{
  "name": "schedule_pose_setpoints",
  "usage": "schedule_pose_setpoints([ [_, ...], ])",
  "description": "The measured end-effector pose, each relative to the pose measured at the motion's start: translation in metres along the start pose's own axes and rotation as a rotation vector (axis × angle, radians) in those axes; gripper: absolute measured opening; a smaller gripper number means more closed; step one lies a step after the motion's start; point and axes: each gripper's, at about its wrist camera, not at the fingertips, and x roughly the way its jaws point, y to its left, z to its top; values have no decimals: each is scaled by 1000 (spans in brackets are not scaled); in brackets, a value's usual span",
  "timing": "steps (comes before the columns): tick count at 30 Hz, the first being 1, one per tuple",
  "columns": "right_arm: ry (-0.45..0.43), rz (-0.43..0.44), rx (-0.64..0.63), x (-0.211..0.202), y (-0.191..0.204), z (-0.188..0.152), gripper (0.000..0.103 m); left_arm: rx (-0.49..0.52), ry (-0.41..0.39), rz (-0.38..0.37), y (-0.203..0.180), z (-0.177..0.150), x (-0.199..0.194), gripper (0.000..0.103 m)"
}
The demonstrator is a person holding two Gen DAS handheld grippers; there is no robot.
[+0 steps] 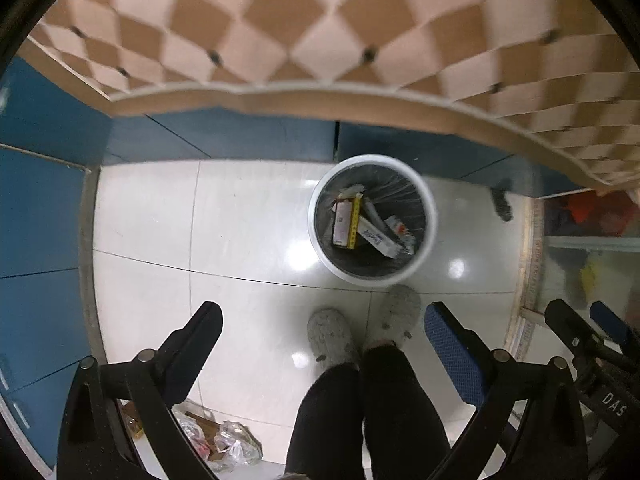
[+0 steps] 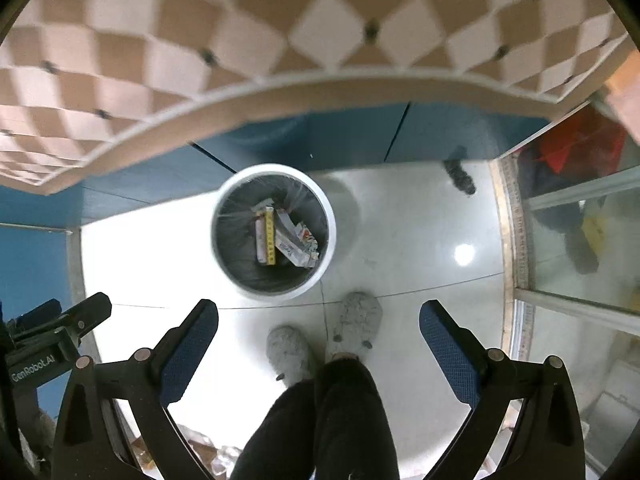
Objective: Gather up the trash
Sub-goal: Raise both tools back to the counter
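Observation:
A white round trash bin point(image 1: 428, 216) with a dark liner stands on the floor below me; it also shows in the right wrist view point(image 2: 326, 216). Inside lie several boxes and wrappers point(image 1: 360, 226) point(image 2: 282, 240). My left gripper point(image 1: 322, 320) is open and empty, high above the floor. My right gripper point(image 2: 318, 318) is open and empty too, at about the same height. The right gripper's fingers point(image 1: 568, 320) show at the right edge of the left wrist view; the left gripper point(image 2: 72, 320) shows at the left edge of the right wrist view.
A checkered tan-and-white counter point(image 1: 300, 28) juts over blue cabinets point(image 1: 240, 136). The person's legs and grey slippers point(image 1: 332, 338) stand on white floor tiles point(image 1: 160, 208). Plastic bags of clutter point(image 1: 224, 440) lie at lower left. A glass door point(image 2: 580, 220) is at right.

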Motion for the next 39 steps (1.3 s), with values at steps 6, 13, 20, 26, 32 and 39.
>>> schedule_pose_setpoints([
  [6, -53, 15, -23, -120, 11, -17, 102, 21, -64, -21, 3, -25, -100, 103],
  [13, -123, 93, -54, -250, 23, -35, 102, 11, -200, 24, 10, -38, -208, 103],
  [20, -216, 221, 11, -332, 10, -3, 102, -38, -376, 25, 10, 8, -287, 103],
  [26, -280, 240, 79, -354, -19, 89, 102, -70, -423, 51, -20, 100, -302, 103],
  [32, -236, 242, 86, -315, -39, 232, 102, -124, -393, 238, -49, 205, -275, 103],
  [39, -132, 193, -87, -222, 20, 361, 102, -216, -206, 365, -37, 269, -201, 103],
])
